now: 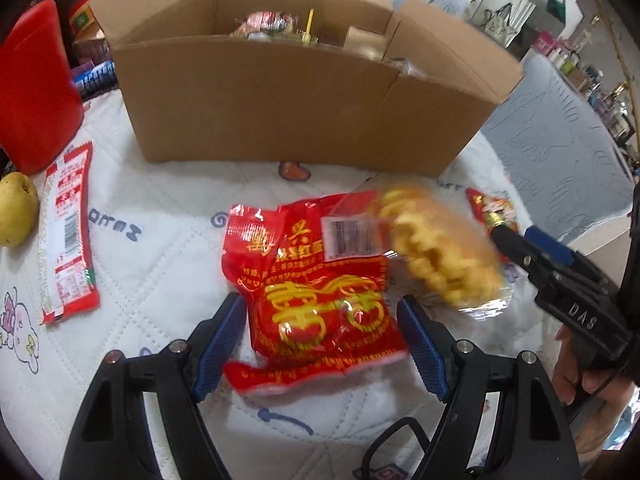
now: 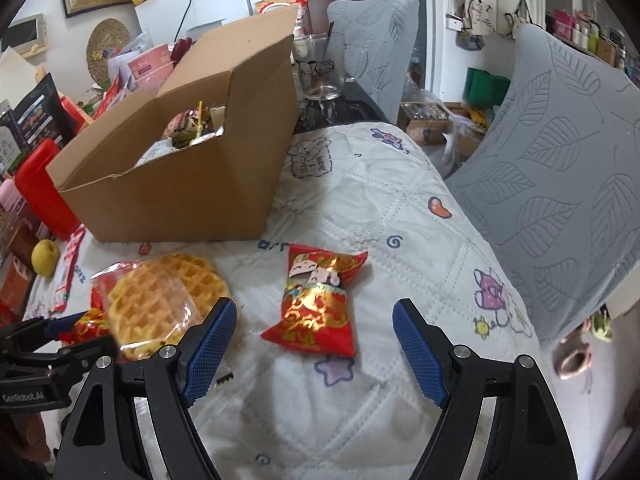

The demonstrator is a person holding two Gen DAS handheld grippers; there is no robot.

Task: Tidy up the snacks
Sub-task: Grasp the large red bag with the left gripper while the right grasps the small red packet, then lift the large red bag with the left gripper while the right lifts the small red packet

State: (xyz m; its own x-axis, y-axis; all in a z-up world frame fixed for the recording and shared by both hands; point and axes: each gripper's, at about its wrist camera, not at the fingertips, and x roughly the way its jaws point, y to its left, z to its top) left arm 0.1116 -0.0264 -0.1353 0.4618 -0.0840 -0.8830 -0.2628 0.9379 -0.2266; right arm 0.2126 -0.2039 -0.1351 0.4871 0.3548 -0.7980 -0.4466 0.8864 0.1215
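An open cardboard box [image 1: 280, 96] with several snacks inside stands at the back of the quilted table; it also shows in the right wrist view [image 2: 180, 196]. My left gripper [image 1: 320, 336] is open, its fingers on either side of a red and gold snack bag [image 1: 316, 296]. A clear waffle pack [image 1: 440, 252] lies to its right, partly on it. My right gripper [image 2: 314, 344] is open just in front of a small red cartoon packet [image 2: 318, 300], and also shows in the left wrist view [image 1: 520, 244]. The waffle pack [image 2: 160, 300] lies left of it.
A long red and white sachet [image 1: 68, 232], a yellow pear [image 1: 16, 208] and a red container [image 1: 36, 88] lie at the left. A glass mug [image 2: 324, 64] stands behind the box. Two grey chair backs [image 2: 560, 176] stand along the table's right edge.
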